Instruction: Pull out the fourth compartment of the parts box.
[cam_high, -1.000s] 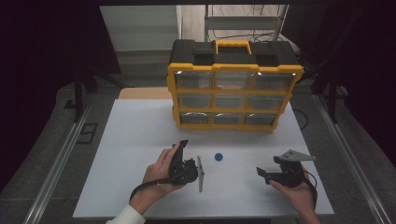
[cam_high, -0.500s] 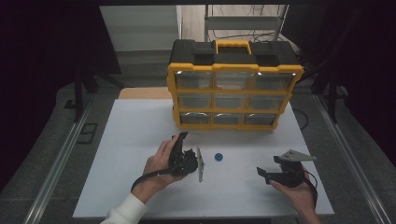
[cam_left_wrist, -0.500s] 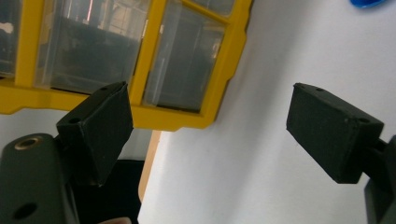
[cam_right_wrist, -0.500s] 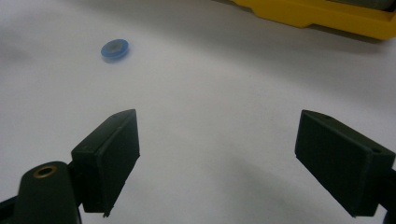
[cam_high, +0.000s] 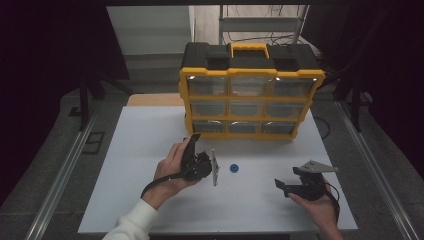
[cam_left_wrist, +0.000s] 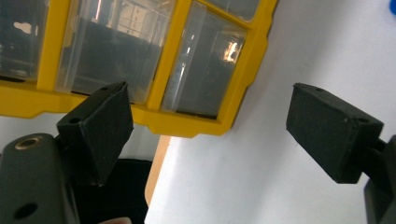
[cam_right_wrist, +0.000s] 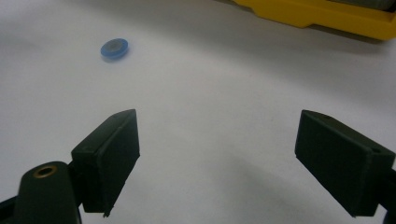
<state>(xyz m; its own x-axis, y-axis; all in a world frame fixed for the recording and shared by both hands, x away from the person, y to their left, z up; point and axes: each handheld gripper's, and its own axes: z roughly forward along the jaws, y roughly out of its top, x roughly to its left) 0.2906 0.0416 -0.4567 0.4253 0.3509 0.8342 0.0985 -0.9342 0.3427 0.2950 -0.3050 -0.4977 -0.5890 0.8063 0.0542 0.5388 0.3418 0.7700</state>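
The left gripper (cam_high: 192, 145), left of centre in the high view, is rolled onto its side and aimed up-frame at the yellow organiser (cam_high: 250, 92); its own view shows both jaws spread wide with nothing between them, looking at the cabinet's bottom corner drawer (cam_left_wrist: 205, 65) in the upper middle of the frame. The right gripper (cam_high: 286, 186), at the lower right of the high view, also stands fully open and empty, resting low over the white table (cam_high: 150, 130). The small blue disc (cam_high: 233, 168) lies flat on the table at the centre of the high view, just right of the left gripper and well apart from the right one; in the right gripper view it sits at the upper left (cam_right_wrist: 114, 48), far ahead of the jaws. Being round, the disc has no long axis in the table plane: its only axis points straight up, with a grey inset on the upper face. That flatness is the main risk, I judge: it offers the jaws only a thin rim, so jaws coming in too high could close over it, or 1 pad could nudge it and send it sliding across the smooth board. The left gripper, tilted as it is, could also knock the organiser or miss the narrow drawer lip if it goes for a drawer.
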